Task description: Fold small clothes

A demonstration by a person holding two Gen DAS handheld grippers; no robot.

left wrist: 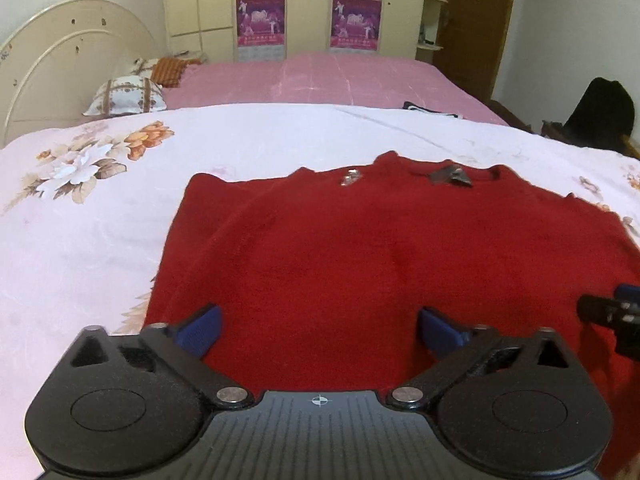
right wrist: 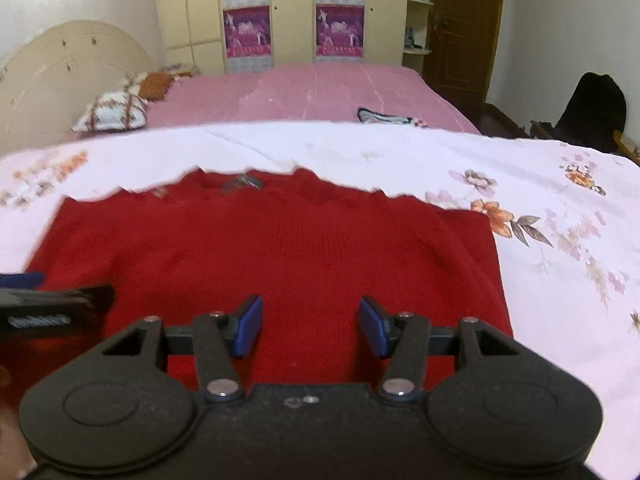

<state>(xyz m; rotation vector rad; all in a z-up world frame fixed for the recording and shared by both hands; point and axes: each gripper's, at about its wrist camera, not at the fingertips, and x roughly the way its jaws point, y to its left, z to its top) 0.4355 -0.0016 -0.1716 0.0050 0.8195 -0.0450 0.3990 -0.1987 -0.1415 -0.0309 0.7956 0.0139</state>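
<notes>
While the red sweater (left wrist: pixel 360 256) lies flat on the floral white sheet (left wrist: pixel 100 220), both grippers hang over its near part with nothing between their jaws. The left gripper (left wrist: pixel 320 332) has its jaws spread wide, released, blue pads (left wrist: pixel 202 330) apart above the knit; whether they touch the fabric cannot be told. The right gripper (right wrist: pixel 311 328) has its jaws partly apart, also released, with red knit showing in the gap. Each gripper's tip shows at the edge of the other's view, so the two sit side by side over the sweater.

The sweater's far edge is uneven and points toward the pink bed (left wrist: pixel 340 76). A grey tag (left wrist: pixel 450 176) lies on the sweater near that edge, and a small shiny bit (left wrist: pixel 351 178) lies left of the tag; what it is cannot be told. The sweater's left side looks folded in, with a straight edge.

Beyond the sweater on the pink bed lies a small dark-and-white garment (right wrist: pixel 384 117). Patterned pillows (left wrist: pixel 126 96) sit by the cream headboard (left wrist: pixel 60 56), far left of the sweater. Behind the bed stands a wardrobe (left wrist: pixel 304 8) with purple posters.
</notes>
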